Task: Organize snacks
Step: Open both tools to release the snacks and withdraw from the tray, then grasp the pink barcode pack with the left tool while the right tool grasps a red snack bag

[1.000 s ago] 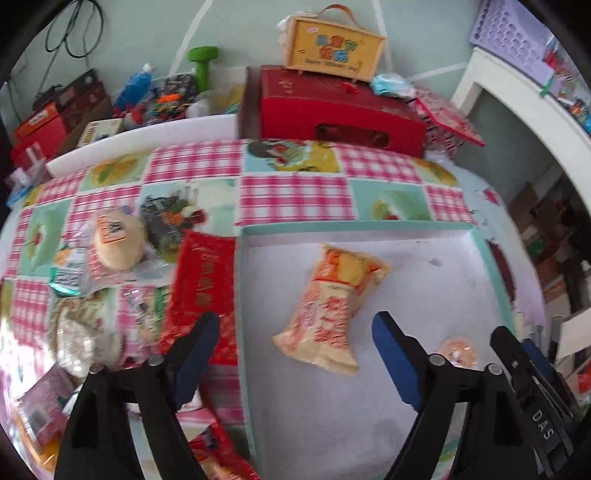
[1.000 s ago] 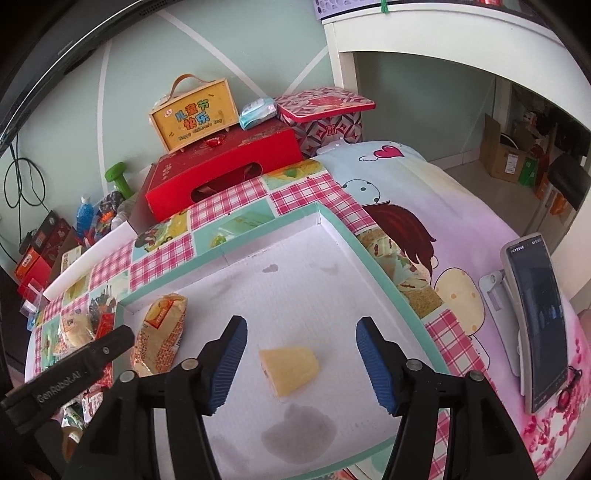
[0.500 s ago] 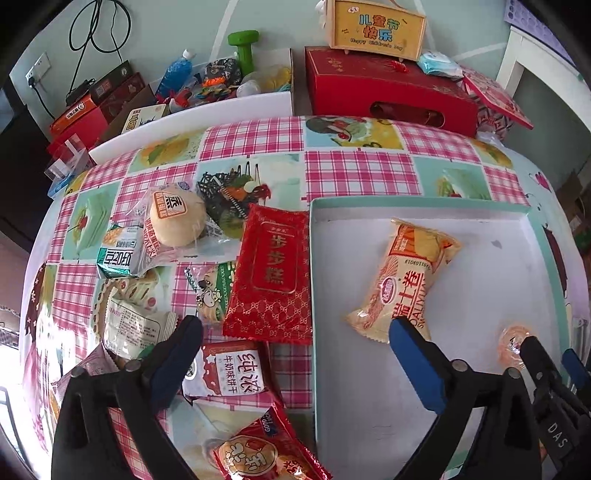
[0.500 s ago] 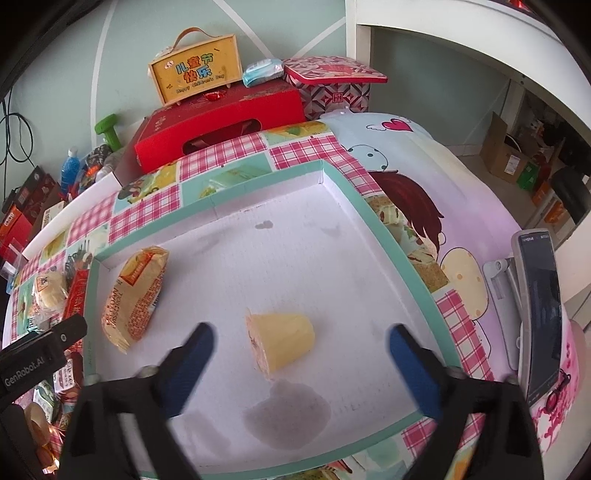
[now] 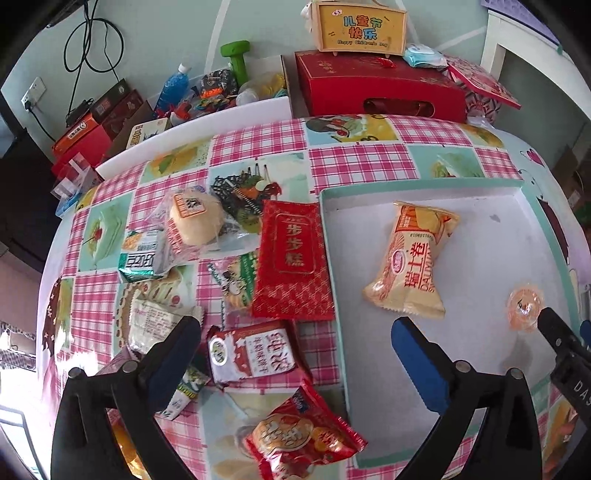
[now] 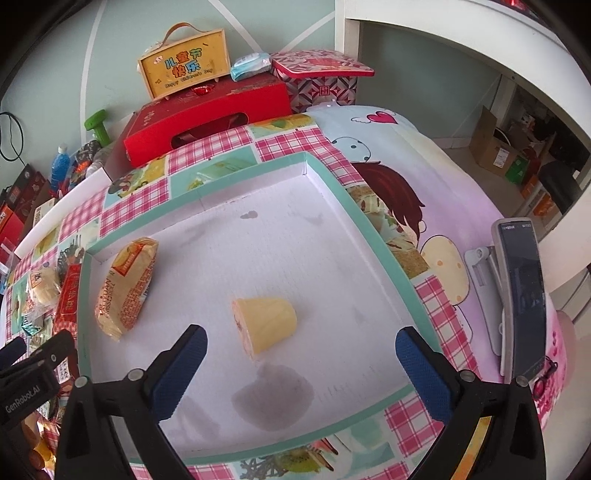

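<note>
A shallow teal-rimmed tray (image 5: pixel 328 258) (image 6: pixel 373 225) lies on the checked cloth. In it lie an orange roll-cake packet (image 5: pixel 410 258) (image 6: pixel 125 284) and a yellow jelly cup (image 6: pixel 264 326) (image 5: pixel 524 306) on its side. Left of the tray lie several snacks: a red packet (image 5: pixel 293 260), a bun in clear wrap (image 5: pixel 194 219), a red-white milk packet (image 5: pixel 253 356), a red crisp packet (image 5: pixel 299 439). My left gripper (image 5: pixel 295 354) is open above the milk packet and the tray's left edge. My right gripper (image 6: pixel 301 352) is open, just short of the jelly cup.
A red gift box (image 5: pixel 376 88) with a yellow carry box (image 5: pixel 360 27) on it stands beyond the table's far edge. A phone on a stand (image 6: pixel 521 291) sits right of the tray. Boxes, a bottle and a green dumbbell (image 5: pixel 236 59) lie at the back left.
My left gripper has pulled back and leftward from over the tray, bringing the loose snack pile into view. My right gripper has opened wider and let go of the jelly cup.
</note>
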Demonstrator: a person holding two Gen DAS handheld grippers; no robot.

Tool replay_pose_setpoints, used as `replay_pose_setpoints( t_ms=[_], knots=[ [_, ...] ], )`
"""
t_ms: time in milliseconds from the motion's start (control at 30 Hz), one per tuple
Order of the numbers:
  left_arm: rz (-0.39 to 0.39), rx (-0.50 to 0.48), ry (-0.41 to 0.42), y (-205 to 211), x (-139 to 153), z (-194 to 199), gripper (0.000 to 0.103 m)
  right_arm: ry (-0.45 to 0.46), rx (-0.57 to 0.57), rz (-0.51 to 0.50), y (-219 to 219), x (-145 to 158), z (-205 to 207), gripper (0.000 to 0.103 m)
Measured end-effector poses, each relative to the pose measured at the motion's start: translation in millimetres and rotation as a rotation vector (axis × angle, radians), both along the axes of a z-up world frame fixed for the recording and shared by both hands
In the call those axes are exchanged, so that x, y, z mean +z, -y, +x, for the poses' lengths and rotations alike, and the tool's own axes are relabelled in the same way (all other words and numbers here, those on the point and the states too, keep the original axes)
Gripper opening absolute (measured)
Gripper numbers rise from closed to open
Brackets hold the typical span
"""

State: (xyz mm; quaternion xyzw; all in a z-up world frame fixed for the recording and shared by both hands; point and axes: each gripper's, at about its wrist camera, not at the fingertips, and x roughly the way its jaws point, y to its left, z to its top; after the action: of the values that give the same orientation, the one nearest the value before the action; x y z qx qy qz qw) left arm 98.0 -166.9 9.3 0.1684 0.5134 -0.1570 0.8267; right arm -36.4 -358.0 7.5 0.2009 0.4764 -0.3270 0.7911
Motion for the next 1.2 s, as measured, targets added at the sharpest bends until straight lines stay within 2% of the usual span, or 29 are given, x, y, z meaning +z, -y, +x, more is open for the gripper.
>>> replay_pose_setpoints(
  t_ms=[167,367,667,1033,1200],
  knots=[
    [0.006,0.03,-0.009,-22,0,-1,0.102,0.029,0.041,0.019,-17,6,-1,0.103],
    [-0.023,0.07,-0.018,-52,4,-3,0.102,0.062,0.111,0.068,-48,6,5,0.103],
    [-0.04,0.21,-0.02,-115,8,5,0.102,0.082,0.282,0.117,-109,9,28,0.103],
    [-0.075,0.35,-0.052,-184,2,18,0.102,0.049,0.451,0.155,-171,-1,48,0.103],
    [-0.042,0.377,-0.071,-196,-11,24,0.102,0.028,0.478,0.165,-186,-7,52,0.103]
  ],
)
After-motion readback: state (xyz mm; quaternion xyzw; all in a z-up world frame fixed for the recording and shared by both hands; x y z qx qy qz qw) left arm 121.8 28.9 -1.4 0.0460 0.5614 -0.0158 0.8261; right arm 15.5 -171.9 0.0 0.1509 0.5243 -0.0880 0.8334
